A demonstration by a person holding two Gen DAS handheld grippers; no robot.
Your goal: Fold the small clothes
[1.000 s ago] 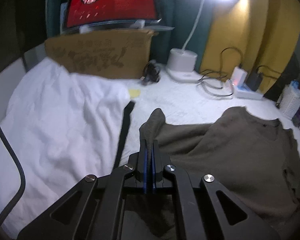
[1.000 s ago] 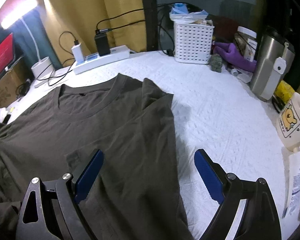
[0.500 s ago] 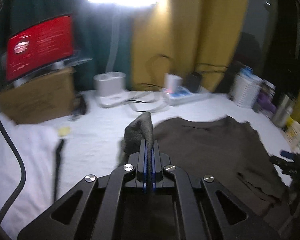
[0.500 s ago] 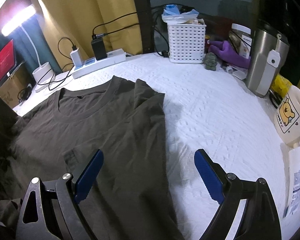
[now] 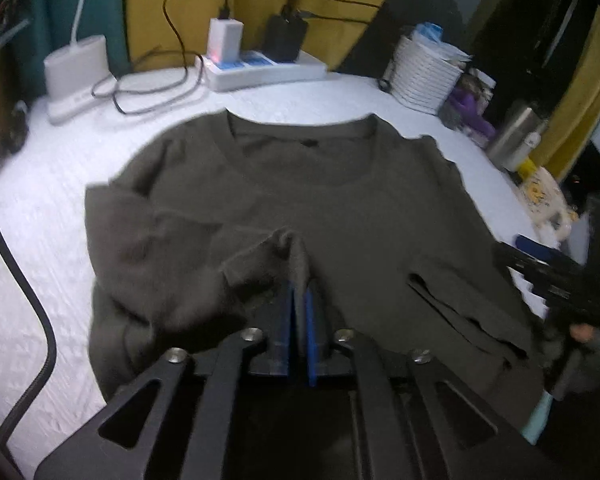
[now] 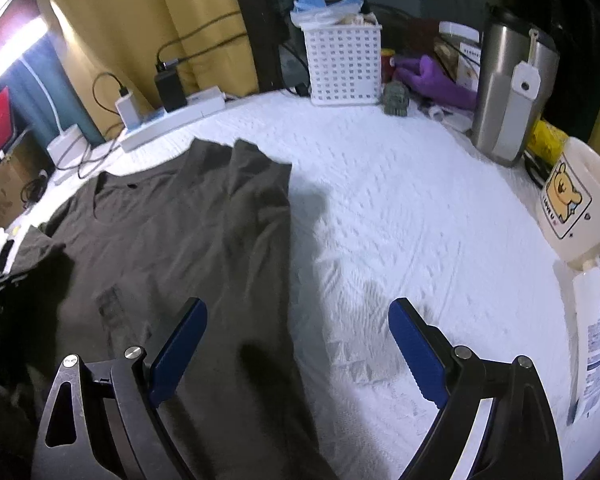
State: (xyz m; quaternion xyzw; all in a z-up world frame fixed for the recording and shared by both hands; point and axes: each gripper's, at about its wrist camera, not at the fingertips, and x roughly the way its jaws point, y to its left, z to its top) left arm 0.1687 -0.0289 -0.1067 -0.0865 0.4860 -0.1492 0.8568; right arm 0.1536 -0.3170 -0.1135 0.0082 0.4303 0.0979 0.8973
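Lying flat on the white surface (image 6: 400,208), the olive shirt (image 5: 340,208) has its collar toward the power strip (image 5: 260,70). Left gripper (image 5: 299,300): fingers have just been parting, a sleeve fold between them, pulled over the chest. Right gripper (image 6: 296,344): fingers wide apart, empty, over the shirt's edge.

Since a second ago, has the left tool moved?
Yes. The left tool, its jaws just easing open around the sleeve, swung right, off the red screen and toward the power strip.
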